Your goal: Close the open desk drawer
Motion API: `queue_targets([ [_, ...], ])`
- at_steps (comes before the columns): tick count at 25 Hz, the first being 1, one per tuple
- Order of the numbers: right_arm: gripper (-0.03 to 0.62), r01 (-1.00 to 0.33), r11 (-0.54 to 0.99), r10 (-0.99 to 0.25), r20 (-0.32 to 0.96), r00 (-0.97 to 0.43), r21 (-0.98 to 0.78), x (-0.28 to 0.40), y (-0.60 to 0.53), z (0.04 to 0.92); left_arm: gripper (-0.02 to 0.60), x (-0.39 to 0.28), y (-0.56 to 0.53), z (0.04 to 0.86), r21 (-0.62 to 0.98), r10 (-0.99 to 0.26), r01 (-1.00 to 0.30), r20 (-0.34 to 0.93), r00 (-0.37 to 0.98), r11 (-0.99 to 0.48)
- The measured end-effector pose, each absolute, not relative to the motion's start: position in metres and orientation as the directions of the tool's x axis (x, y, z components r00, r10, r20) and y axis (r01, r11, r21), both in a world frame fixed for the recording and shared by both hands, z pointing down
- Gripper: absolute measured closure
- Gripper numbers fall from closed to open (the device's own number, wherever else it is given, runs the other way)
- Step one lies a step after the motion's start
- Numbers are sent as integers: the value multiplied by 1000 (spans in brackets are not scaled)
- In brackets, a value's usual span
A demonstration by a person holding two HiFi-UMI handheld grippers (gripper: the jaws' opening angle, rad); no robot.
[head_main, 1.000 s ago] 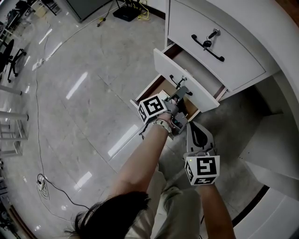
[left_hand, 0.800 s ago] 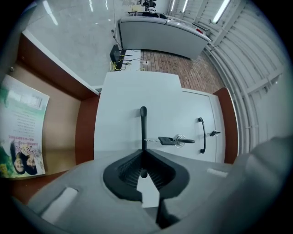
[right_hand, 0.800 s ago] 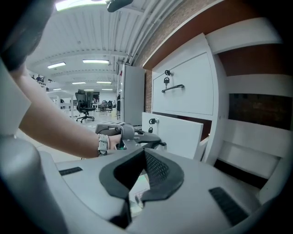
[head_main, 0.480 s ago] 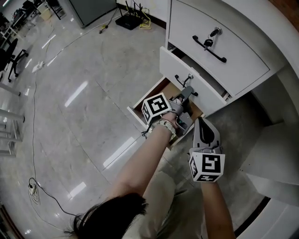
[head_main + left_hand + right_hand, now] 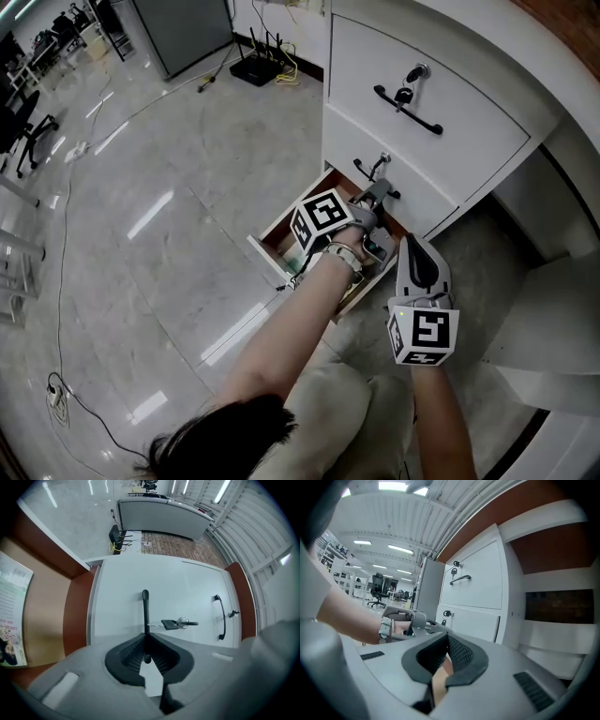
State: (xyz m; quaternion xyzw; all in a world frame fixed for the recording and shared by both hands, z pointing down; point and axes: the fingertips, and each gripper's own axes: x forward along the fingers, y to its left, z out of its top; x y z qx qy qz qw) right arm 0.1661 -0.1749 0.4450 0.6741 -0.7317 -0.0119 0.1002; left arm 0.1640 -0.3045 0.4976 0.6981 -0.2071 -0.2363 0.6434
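The white middle drawer (image 5: 349,141) sits almost flush in the white desk. My left gripper (image 5: 379,191) is at its front, shut on its thin black handle (image 5: 362,170). In the left gripper view the handle (image 5: 145,606) runs straight into the closed jaws of the left gripper (image 5: 146,634), with a key (image 5: 178,623) in the lock beside it. Below it the bottom drawer (image 5: 274,230) stands pulled out, its brown inside showing papers. My right gripper (image 5: 419,246) hangs shut and empty to the right of the left hand, clear of the desk.
The top drawer (image 5: 459,103) is closed, with a black handle (image 5: 408,110) and a key. A router (image 5: 253,70) and cables lie on the glossy floor at the back. An office chair (image 5: 19,112) stands at far left. The desk's knee space (image 5: 553,206) opens at right.
The middle drawer has slid from well open to almost flush with the desk, my left gripper going in with its handle. My right gripper has drifted a little to the right.
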Motion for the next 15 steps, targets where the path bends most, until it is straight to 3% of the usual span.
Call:
queue_targets([
  [15,582,-968,126,-988,114,-104,216,171,-165,437,560,169,-309,497,990,-628,-41,-51,776,-132],
])
